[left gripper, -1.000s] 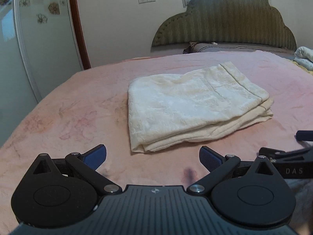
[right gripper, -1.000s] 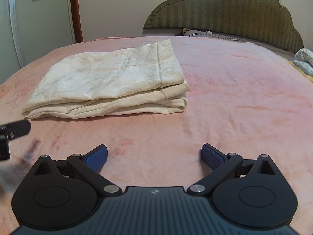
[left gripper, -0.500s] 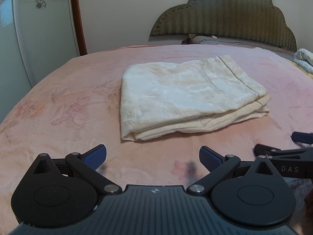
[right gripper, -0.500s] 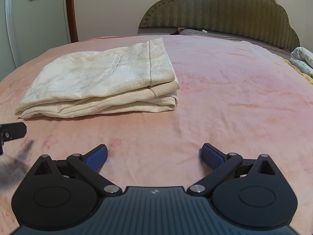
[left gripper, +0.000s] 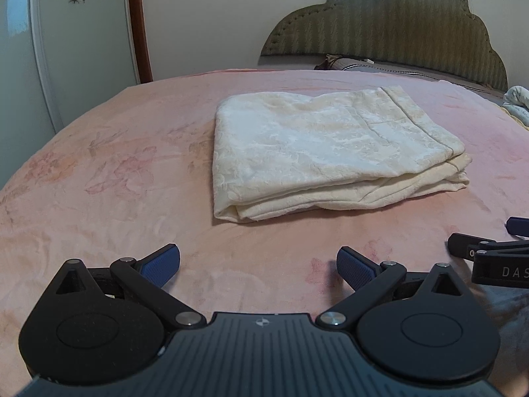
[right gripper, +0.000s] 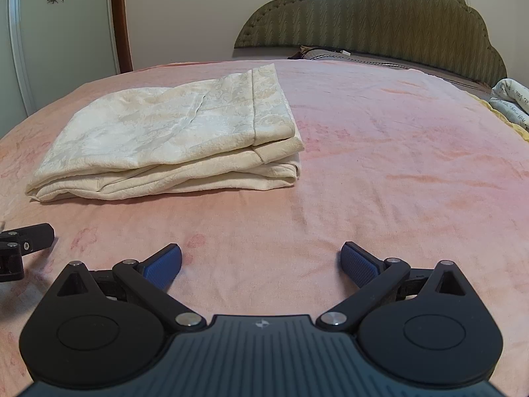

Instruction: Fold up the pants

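Cream patterned pants (left gripper: 324, 152) lie folded into a thick rectangular stack on the pink bedspread (left gripper: 109, 178). In the right wrist view the same pants (right gripper: 172, 132) sit left of centre. My left gripper (left gripper: 258, 264) hovers over the bedspread in front of the stack, jaws wide open and empty. My right gripper (right gripper: 261, 263) is likewise open and empty, short of the stack and to its right. The right gripper's fingers (left gripper: 489, 251) show at the right edge of the left wrist view, and part of the left gripper (right gripper: 23, 241) shows at the left edge of the right wrist view.
A green padded headboard (left gripper: 396, 23) stands at the far end of the bed with a pillow (left gripper: 357, 63) below it. A bundle of pale bedding (right gripper: 510, 99) lies at the right edge. A white wardrobe door (left gripper: 76, 33) and a brown door frame (left gripper: 139, 23) stand left.
Both grippers have drawn back and lifted a little from the folded pants, so the stack sits farther away in both views. Their jaws stayed open.
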### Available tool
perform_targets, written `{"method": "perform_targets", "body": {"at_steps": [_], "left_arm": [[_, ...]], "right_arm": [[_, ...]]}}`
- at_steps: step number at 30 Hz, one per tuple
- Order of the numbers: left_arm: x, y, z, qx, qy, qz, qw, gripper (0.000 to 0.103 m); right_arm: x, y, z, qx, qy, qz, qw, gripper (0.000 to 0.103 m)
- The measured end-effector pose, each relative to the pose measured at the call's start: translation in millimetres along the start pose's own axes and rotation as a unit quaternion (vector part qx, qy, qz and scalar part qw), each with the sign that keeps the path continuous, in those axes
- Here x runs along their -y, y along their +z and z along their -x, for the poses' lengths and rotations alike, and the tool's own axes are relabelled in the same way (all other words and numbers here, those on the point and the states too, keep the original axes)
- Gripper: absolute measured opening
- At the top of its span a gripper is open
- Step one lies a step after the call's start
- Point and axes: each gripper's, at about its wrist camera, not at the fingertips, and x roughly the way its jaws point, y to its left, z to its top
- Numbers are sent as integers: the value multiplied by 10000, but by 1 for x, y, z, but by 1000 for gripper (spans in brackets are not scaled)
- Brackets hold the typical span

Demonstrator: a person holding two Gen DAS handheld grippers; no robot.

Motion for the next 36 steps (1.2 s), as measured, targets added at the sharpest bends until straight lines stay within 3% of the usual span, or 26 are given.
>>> {"method": "perform_targets", "body": {"at_steps": [24, 36], "left_arm": [[-5, -5, -8, -215, -148, 200, 9995, 103], [-7, -4, -9, -245, -169, 176, 9994, 103]], "right_arm": [[1, 0, 1, 5, 8, -5, 10000, 103], [0, 0, 4, 8, 238, 133, 9996, 103]]}}
